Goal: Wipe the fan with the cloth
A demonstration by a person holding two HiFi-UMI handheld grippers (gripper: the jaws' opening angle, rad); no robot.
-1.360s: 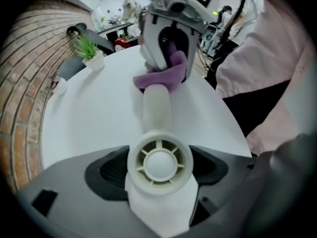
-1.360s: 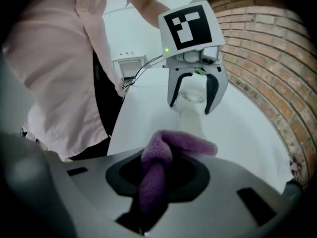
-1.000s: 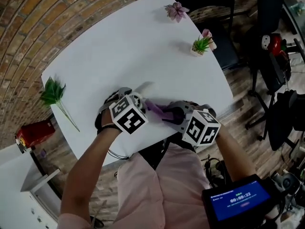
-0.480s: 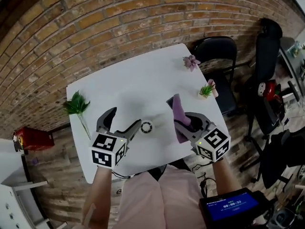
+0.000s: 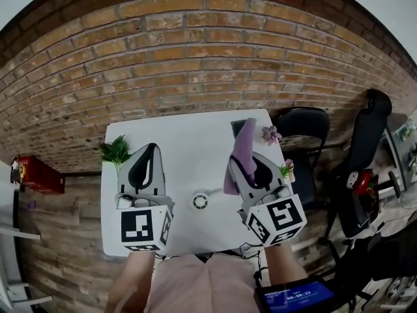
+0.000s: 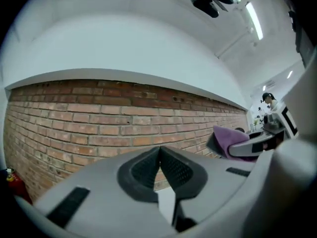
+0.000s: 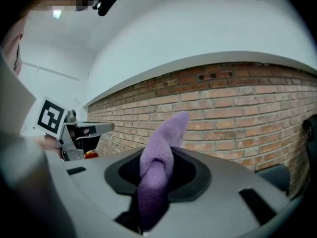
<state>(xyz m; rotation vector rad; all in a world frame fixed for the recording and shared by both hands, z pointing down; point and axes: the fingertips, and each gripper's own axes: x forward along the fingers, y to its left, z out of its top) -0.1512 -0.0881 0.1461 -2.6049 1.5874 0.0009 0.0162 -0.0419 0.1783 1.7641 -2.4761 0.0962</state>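
Observation:
The fan [image 5: 200, 201], a small round white thing, lies on the white table [image 5: 182, 135] between my two grippers and below them. My left gripper [image 5: 150, 150] is held level over the table's left side; its jaws have just been closing and now meet with nothing between them, as the left gripper view [image 6: 159, 150] also shows. My right gripper [image 5: 251, 165] is shut on the purple cloth [image 5: 244, 147]. The cloth [image 7: 157, 165] stands up out of the pads and hangs down below them. These jaws have just been opening slightly, with the cloth still pinched.
A brick wall [image 5: 208, 57] rises behind the table. On the table are a green sprig [image 5: 116, 150], a pink flower [image 5: 270, 134] and a small potted plant [image 5: 285, 170]. Black chairs [image 5: 306, 126] stand to the right, a red object [image 5: 36, 173] to the left.
Both grippers have risen from the table top to level, pointing at the wall. The left jaws let go of the fan, stood wide, then shut empty. The cloth stays in the right gripper.

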